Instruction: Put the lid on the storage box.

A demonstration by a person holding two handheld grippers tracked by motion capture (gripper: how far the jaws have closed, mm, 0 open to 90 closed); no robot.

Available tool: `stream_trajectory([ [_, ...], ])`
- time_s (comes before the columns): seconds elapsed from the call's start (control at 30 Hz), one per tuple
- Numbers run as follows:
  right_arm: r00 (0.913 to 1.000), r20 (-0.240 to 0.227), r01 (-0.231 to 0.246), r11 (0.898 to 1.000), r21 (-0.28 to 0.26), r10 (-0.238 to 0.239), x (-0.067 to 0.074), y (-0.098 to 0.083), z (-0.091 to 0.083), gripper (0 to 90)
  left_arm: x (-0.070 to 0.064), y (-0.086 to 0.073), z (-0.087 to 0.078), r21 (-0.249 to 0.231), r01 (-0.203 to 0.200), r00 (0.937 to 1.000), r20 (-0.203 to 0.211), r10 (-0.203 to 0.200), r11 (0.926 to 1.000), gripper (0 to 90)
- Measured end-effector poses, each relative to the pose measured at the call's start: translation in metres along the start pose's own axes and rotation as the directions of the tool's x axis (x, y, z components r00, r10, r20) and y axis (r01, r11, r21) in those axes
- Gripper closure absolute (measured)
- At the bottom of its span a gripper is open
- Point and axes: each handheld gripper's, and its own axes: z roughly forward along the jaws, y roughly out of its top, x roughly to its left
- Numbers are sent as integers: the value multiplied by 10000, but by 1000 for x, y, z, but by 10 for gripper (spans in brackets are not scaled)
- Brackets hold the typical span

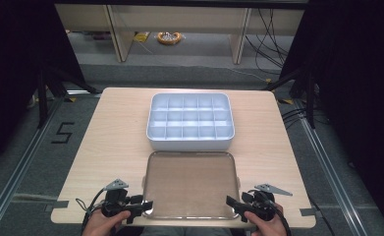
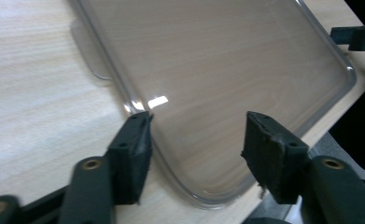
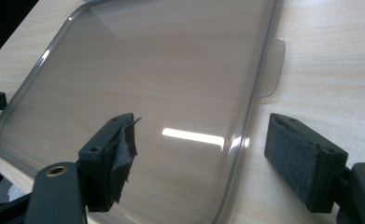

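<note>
Clear lid (image 1: 189,184), flat at six o'clock of divided box (image 1: 190,121): left gripper (image 1: 143,205) and right gripper (image 1: 233,203) straddle its near corners unclenched; slick rim may slip sideways if one closes first.

A lab or test room set up for recording. A small light-wood table (image 1: 111,142) stands on grey carpet between metal floor rails (image 1: 327,162), with black curtains (image 1: 356,73) at both sides. A figure 5 (image 1: 63,132) is taped on the floor. Loose cables (image 1: 270,44) and a coiled cord (image 1: 169,38) lie beneath plain workbenches (image 1: 179,19) behind.
</note>
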Motion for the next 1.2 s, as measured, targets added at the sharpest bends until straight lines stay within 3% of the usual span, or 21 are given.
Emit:
stream_trajectory([
  [0.07,9997,-5,-226,9997,-21,226,0,2,2,274,6,2,3,154,138,9994,-317,-133,9998,498],
  [0.13,9990,-77,-442,9990,40,443,1,3,3,285,9,4,5,140,199,9992,-349,-195,9997,539],
  [0.33,9919,-284,-1239,9923,-42,1238,1,6,6,279,15,9,7,48,415,9985,-372,-413,9991,544],
  [0.37,9848,-401,-1697,9854,-169,1689,0,7,7,280,17,11,8,31,396,9985,-387,-395,9992,541],
  [0.43,9802,-545,-1915,9814,-156,1904,-1,7,7,280,17,12,9,-2,572,9977,-359,-572,9984,538],
  [0.47,9724,-567,-2281,9733,-275,2263,-2,6,8,296,17,12,9,-16,611,9975,-353,-611,9981,538],
  [0.53,9719,-615,-2293,9730,-255,2274,-5,6,7,315,16,11,9,-130,694,9968,-384,-699,9975,538],
  [0.57,9666,-794,-2466,9686,-314,2436,-9,4,5,374,16,10,8,-39,567,9976,-405,-568,9984,536],
  [0.6,9496,-909,-3032,9527,-210,3001,-7,4,3,393,16,10,9,-145,669,9969,-396,-674,9977,535],
  [0.63,9496,-909,-3032,9527,-210,3001,-7,4,3,393,16,10,9,-145,669,9969,-396,-674,9977,532],
  [0.73,9302,-1317,-3468,9379,-96,3426,-9,-1,3,496,17,10,9,-177,847,9963,-95,-849,9962,527],
  [0.8,9351,-1383,-3292,9442,7,3262,-9,-2,4,516,17,9,9,-169,771,9969,-115,-773,9969,525],
  [0.83,9615,-958,-2596,9657,-101,2574,-5,-1,5,554,15,9,9,-109,571,9982,-170,-573,9983,518],
  [0.87,9697,-803,-2320,9727,-85,2306,-4,0,4,566,14,9,9,-115,581,9982,-146,-583,9982,504],
  [0.9,9697,-803,-2320,9727,-85,2306,-4,0,4,566,14,9,9,-115,581,9982,-146,-583,9982,492],
  [0.93,9807,-1039,-1699,9849,-326,1657,-6,0,4,568,14,9,9,-114,590,9982,-109,-591,9982,484],
  [1.0,9842,-1025,-1480,9885,-297,1443,-6,0,0,571,15,9,9,-100,599,9982,-19,-599,9982,471],
  [1.1,9770,-1269,-1758,9841,-257,1712,-1,1,-4,572,16,10,8,-50,615,9979,188,-614,9981,443],
  [1.13,9851,-1354,-1133,9924,-475,1060,-1,2,-5,573,16,10,8,-64,671,9975,240,-669,9977,408],
  [1.17,9851,-1354,-1133,9924,-475,1060,-1,2,-5,573,16,10,8,-64,671,9975,240,-669,9977,392],
  [1.2,9873,-1516,-562,9966,-601,465,1,3,-10,576,17,10,8,-120,743,9969,261,-740,9972,377],
])
